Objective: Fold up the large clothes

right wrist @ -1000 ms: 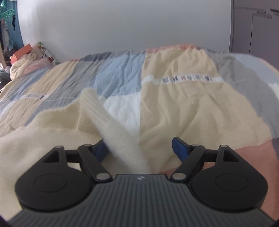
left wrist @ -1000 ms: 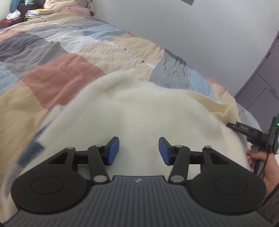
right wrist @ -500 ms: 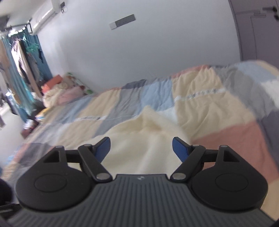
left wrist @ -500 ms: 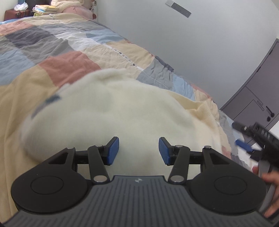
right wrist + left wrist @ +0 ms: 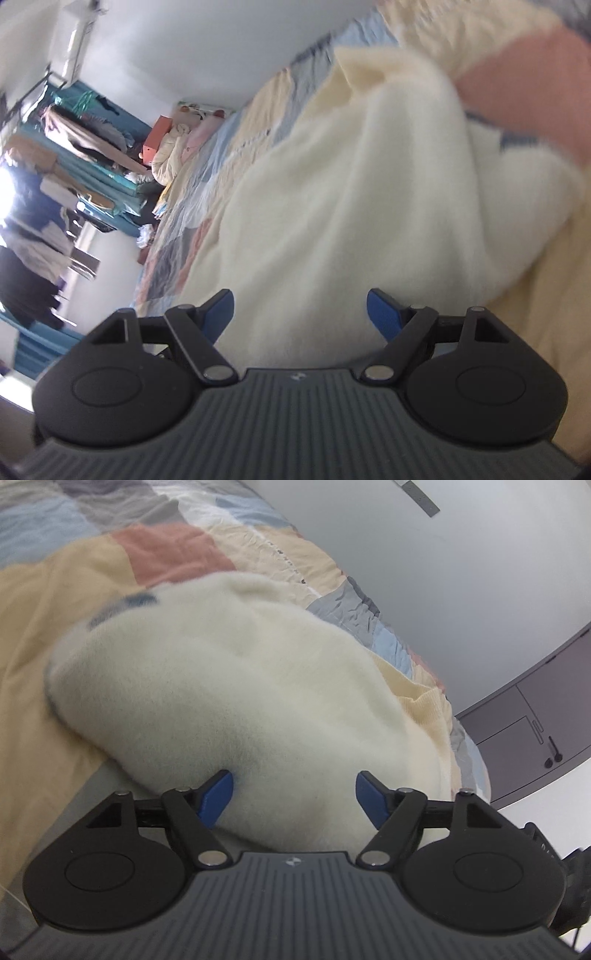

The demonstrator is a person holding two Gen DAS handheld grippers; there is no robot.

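Both grippers are standing spread over the bed: the left gripper, whose jaws have just been opening wider than a second ago, is pinching nothing. Ahead of it the cream sweater is lying bunched on the patchwork quilt. The right gripper is also spread and empty, having rolled so the room now looks tilted, with the sweater's sleeve no longer between its fingers.

A patchwork quilt covers the bed. A grey cabinet stands by the white wall. Hanging clothes and bundled bedding lie beyond the bed's far end.
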